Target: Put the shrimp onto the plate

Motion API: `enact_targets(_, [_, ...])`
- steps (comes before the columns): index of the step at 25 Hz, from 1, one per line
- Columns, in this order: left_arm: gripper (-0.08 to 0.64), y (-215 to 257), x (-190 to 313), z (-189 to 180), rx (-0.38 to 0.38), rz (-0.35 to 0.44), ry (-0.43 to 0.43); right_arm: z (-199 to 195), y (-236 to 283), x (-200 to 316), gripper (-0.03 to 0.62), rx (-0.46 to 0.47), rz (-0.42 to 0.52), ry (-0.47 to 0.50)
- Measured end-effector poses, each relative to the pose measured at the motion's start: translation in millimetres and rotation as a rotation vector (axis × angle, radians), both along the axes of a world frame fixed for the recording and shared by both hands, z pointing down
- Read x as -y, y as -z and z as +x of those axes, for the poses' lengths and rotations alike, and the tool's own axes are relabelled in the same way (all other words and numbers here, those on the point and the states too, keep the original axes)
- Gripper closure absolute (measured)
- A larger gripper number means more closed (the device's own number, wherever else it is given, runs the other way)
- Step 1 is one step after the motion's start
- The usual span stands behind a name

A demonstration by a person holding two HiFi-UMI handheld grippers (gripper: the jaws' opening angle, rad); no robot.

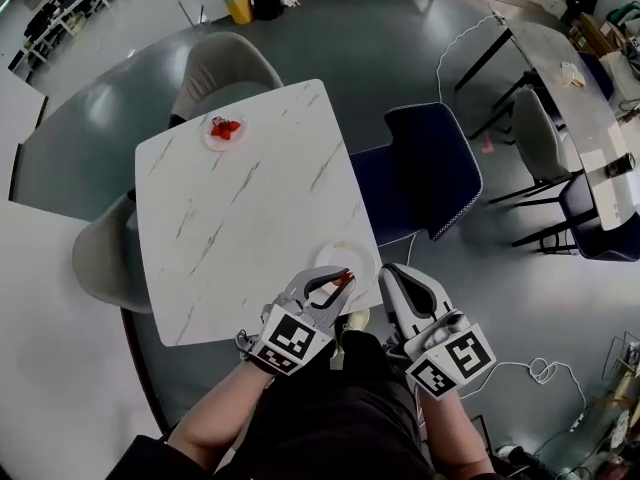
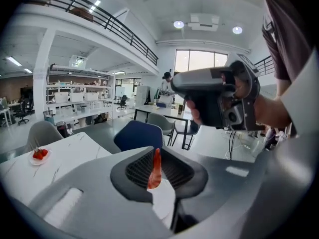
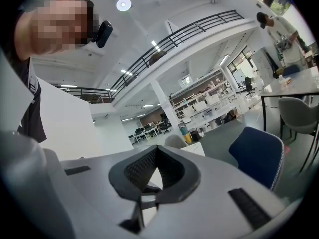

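A red shrimp (image 1: 343,280) (image 2: 156,168) is pinched upright in my left gripper (image 1: 340,277) (image 2: 155,176), which hovers over the near edge of an empty white plate (image 1: 338,253) at the table's front right corner. A second small plate (image 1: 207,140) (image 2: 33,161) at the far left of the table holds several more red shrimp (image 1: 225,128) (image 2: 40,154). Just right of the empty plate, off the table's edge, my right gripper (image 1: 390,272) (image 3: 156,169) is shut with nothing in it; it shows in the left gripper view, held by a hand (image 2: 219,101).
The white marble table (image 1: 245,218) has a blue chair (image 1: 425,168) on its right, a grey chair (image 1: 225,68) behind and another grey chair (image 1: 100,258) on its left. A white cable (image 1: 520,373) lies on the floor at lower right.
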State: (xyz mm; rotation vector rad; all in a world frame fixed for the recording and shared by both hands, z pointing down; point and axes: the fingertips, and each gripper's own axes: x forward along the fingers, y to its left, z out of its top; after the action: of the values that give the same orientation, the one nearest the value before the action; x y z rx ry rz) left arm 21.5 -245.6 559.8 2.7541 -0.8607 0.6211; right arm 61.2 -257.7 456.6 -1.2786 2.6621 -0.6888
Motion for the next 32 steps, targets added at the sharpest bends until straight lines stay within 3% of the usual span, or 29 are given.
enact_targets(5, [0.509, -52.2, 3.0, 7.7, 0.072, -0.026, -0.087, 5.1, -37.0, 0.9, 0.591, -0.008, -0.038, -0.053])
enact_targets(10, [0.509, -102.4, 7.8, 15.4, 0.205, 0.003, -0.189, 3.5, -61.4, 8.8, 0.591, -0.015, -0.037, -0.066])
enact_targets(15, [0.509, -144.1, 9.0, 20.3, 0.289, -0.031, -0.254, 2.7, -80.8, 16.4, 0.591, -0.019, -0.049, -0.072])
enact_targets(26, [0.509, -193.5, 8.5, 23.2, 0.441, -0.066, -0.348, 8.3, -97.8, 26.0, 0.591, -0.021, -0.065, -0.092])
enact_targets(32, [0.508, -202.4, 4.3, 27.0, 0.470, -0.092, -0.378, 16.0, -95.4, 24.5, 0.591, -0.018, -0.069, -0.101])
